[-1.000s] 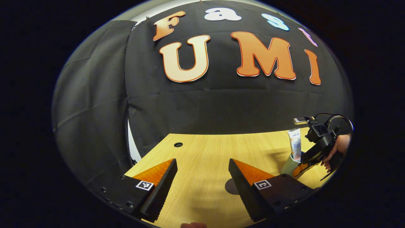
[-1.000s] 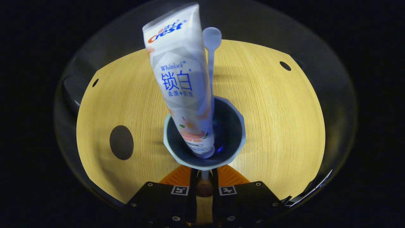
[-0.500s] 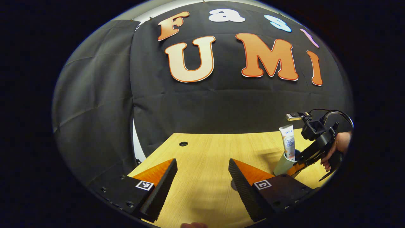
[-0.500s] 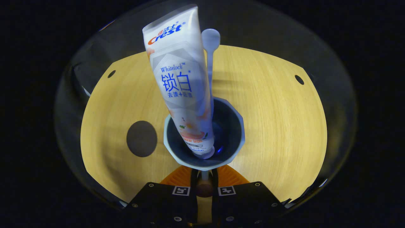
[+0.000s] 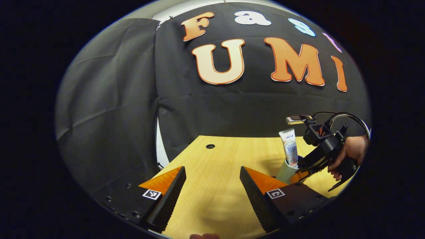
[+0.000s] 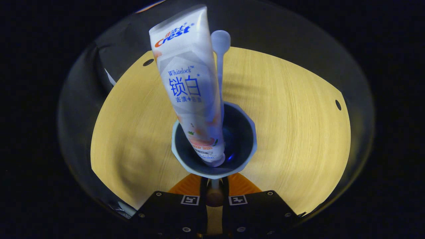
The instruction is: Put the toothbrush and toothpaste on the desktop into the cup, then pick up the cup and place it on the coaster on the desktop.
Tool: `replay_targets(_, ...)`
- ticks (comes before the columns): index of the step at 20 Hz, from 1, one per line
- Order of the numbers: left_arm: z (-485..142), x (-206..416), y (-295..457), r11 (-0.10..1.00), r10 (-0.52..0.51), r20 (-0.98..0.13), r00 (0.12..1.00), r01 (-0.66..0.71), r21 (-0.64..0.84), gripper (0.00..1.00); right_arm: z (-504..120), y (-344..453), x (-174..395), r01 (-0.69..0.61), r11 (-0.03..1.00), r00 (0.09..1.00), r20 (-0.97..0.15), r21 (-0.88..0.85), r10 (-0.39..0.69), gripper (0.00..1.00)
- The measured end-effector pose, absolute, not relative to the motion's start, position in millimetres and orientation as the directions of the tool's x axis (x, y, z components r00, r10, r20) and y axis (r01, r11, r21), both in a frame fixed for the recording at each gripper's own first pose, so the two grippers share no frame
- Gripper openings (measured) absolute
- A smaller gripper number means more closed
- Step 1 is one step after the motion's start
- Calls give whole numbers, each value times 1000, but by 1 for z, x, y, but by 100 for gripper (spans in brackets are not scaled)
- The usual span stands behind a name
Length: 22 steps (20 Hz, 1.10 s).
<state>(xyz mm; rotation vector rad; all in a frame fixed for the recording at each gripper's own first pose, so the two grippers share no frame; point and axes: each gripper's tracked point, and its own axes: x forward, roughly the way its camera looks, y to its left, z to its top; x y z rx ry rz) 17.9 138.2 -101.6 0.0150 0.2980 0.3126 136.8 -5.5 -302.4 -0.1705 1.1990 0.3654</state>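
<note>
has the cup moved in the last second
Yes. In the left gripper view the cup, held at its rim by the right tool, has shifted left across the desk, toward the cable hole.

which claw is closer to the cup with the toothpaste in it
Right. The right claw pinches the pale blue faceted cup at its near rim; the left claw hangs open off to the side, apart from it.

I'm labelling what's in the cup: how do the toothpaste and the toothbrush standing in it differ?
The toothpaste is a wide, flat tube with coloured print; the toothbrush is a thin, plain pale stick with a rounded top end. The toothpaste leans left and sits in front, hiding part of the toothbrush, which stands nearly straight behind it. Both rise well above the rim of the cup, whose near rim the right gripper pinches.
</note>
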Motion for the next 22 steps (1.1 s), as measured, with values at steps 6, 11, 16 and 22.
replay_targets(6, -103, 6, 161, 941, 337, -298, 893, -330, 74, 100, -319, 1, 141, -390, 920, 301, -938, 44, 172, 21)
replay_targets(11, -106, 4, 161, 940, 338, -309, 889, -335, 65, 98, -319, 6, 142, -375, 926, 304, -939, 37, 161, 25)
replay_targets(16, -103, 6, 159, 948, 316, -302, 899, -312, 63, 98, -300, 9, 140, -373, 926, 337, -923, 48, 184, 40)
replay_targets(22, -110, 11, 151, 971, 238, -302, 923, -236, 43, 98, -264, -5, 138, -343, 937, 426, -879, 63, 216, 78)
